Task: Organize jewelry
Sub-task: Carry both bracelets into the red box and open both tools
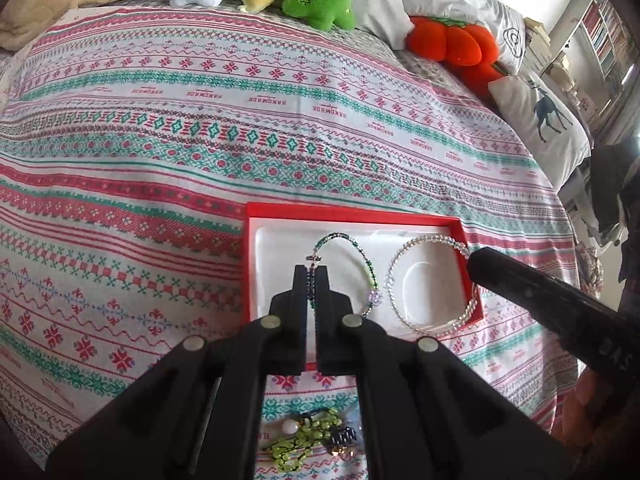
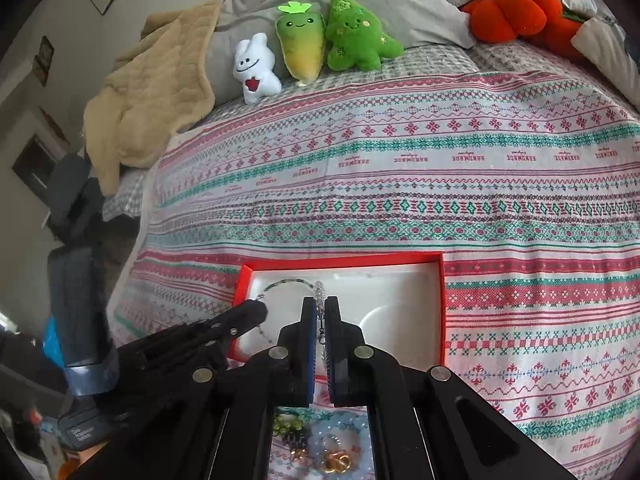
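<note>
Both bracelets are being laid into the red box [image 1: 256,264]: the left claw [image 1: 311,270] is clamped on the green beaded bracelet [image 1: 366,258], the right claw [image 2: 319,304] on the clear one [image 1: 404,252], each over its white insert, so next comes lowering and releasing.

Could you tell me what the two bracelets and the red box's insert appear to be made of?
Green bracelet: small glossy beads, probably glass or plastic, with a metal-looking clasp; held in the shut left gripper.
Clear bracelet: round translucent beads, glass or crystal-like; held in the shut right gripper.
Box insert: white moulded tray with a smooth, faintly shiny finish, likely plastic.
</note>
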`<state>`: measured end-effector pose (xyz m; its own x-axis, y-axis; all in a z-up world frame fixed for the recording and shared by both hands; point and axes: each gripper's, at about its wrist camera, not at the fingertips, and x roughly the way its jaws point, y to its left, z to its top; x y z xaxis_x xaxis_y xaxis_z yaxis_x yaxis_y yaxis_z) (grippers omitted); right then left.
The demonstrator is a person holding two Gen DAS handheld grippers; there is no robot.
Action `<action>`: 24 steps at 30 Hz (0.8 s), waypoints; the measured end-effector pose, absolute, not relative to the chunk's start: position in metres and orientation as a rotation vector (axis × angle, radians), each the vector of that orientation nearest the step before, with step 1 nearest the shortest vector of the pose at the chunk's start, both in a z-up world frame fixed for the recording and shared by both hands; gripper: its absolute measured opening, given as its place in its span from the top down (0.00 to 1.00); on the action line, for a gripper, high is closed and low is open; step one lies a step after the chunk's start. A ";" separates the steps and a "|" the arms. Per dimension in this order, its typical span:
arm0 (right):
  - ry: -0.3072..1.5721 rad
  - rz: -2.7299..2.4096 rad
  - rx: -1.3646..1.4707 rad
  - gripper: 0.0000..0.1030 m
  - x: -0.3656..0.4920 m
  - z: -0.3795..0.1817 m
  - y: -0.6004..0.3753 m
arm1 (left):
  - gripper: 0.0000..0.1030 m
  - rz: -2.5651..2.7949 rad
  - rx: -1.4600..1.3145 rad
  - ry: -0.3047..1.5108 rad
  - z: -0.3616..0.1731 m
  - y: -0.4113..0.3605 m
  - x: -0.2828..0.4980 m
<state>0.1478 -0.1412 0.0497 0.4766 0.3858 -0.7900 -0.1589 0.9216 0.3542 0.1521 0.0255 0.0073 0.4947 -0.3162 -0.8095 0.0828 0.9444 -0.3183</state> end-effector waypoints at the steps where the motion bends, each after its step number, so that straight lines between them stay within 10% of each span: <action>1: 1.031 0.320 0.239 0.96 0.151 0.045 -0.144 | 0.97 -0.241 -0.242 1.030 0.006 0.024 0.152; 12: 1.054 0.233 0.186 0.85 0.154 0.032 -0.167 | 0.94 -0.211 -0.173 1.033 0.011 0.017 0.155; 15: 1.034 0.221 0.150 0.75 0.146 0.043 -0.171 | 0.72 -0.202 -0.153 1.034 0.018 0.018 0.148; 18: 1.005 0.211 0.129 0.42 0.131 0.054 -0.175 | 0.55 -0.197 -0.122 1.022 0.028 0.018 0.138; 24: 0.960 0.214 0.081 0.38 0.099 0.072 -0.178 | 0.30 -0.196 -0.071 1.021 0.036 0.016 0.114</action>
<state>0.0993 -0.1785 0.0720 0.5544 0.2168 -0.8035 -0.1453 0.9759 0.1630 0.1142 0.0162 0.0360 0.5067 -0.1954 -0.8397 0.1289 0.9802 -0.1503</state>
